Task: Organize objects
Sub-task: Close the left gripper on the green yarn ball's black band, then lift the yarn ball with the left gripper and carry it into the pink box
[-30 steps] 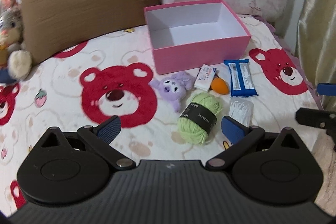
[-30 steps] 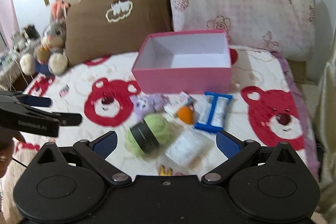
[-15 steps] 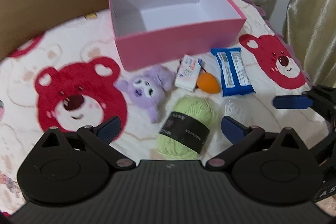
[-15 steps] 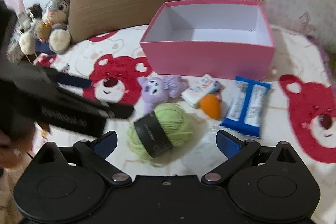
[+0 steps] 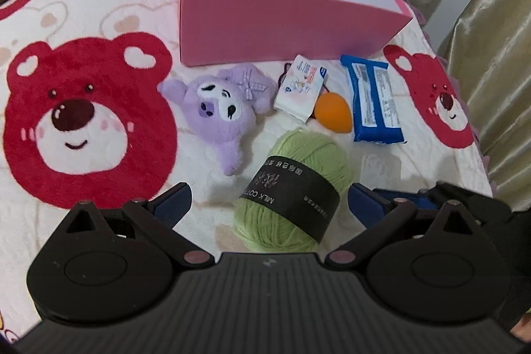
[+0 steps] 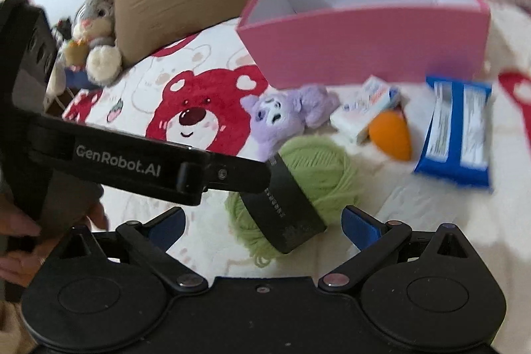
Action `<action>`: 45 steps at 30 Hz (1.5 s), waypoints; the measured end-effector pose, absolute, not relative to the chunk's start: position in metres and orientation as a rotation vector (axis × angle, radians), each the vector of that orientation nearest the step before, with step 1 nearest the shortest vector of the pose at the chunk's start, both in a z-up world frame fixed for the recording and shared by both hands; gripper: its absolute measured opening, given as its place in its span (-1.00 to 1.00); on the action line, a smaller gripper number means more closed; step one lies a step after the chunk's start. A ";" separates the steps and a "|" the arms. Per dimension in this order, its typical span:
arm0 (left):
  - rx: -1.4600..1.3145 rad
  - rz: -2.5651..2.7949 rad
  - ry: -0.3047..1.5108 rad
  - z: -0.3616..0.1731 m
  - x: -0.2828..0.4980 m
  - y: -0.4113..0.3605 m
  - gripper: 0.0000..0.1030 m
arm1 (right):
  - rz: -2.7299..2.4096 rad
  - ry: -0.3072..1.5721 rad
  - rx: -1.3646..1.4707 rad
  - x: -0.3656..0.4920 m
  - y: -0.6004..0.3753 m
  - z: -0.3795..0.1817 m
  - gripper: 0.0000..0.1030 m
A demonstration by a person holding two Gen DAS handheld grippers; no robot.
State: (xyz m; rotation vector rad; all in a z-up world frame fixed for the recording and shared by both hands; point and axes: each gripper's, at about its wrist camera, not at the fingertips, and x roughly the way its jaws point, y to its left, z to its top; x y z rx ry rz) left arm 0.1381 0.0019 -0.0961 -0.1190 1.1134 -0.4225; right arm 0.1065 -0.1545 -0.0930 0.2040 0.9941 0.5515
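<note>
Left wrist view, L to R:
Bedspread (image 5: pixel 99 5): white w/ red bear print; all items lie on it.
Purple plush (image 5: pixel 219 108): just in front of box's left corner.
Pink box (image 5: pixel 282 22): open, upright, behind the item row.
Left gripper (image 5: pixel 267 203): fingers spread wide, holding nothing.
Green yarn ball (image 5: pixel 295 188): black band, lies between the left gripper's tips, not touching either.
White packet (image 5: pixel 300 88): touching orange egg-shaped sponge (image 5: pixel 333 113).
Blue packet (image 5: pixel 375 103): right of sponge, apart.
Right gripper (image 6: pixel 262 221): fingers spread, empty; yarn between its tips too.
Clear packet (image 5: pixel 381 168): approx. beside yarn, blurred, contents unclear.
</note>
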 end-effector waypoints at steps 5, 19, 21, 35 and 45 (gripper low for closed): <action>-0.153 -0.434 1.131 -0.108 0.149 0.000 0.84 | 0.550 0.991 0.246 0.110 -0.148 -0.109 0.97; -0.440 -0.490 1.228 -0.134 0.156 0.018 0.12 | 0.474 0.930 0.098 0.113 -0.133 -0.126 0.47; -0.442 -0.486 1.221 -0.132 0.154 0.016 0.12 | 0.473 0.913 0.057 0.109 -0.130 -0.123 0.45; -0.420 -0.575 1.034 -0.061 0.118 0.020 0.12 | 0.542 0.751 -0.148 0.087 -0.142 -0.049 0.43; -0.365 -0.606 0.928 0.025 0.165 -0.019 0.12 | 0.568 0.674 -0.215 0.148 -0.171 0.039 0.44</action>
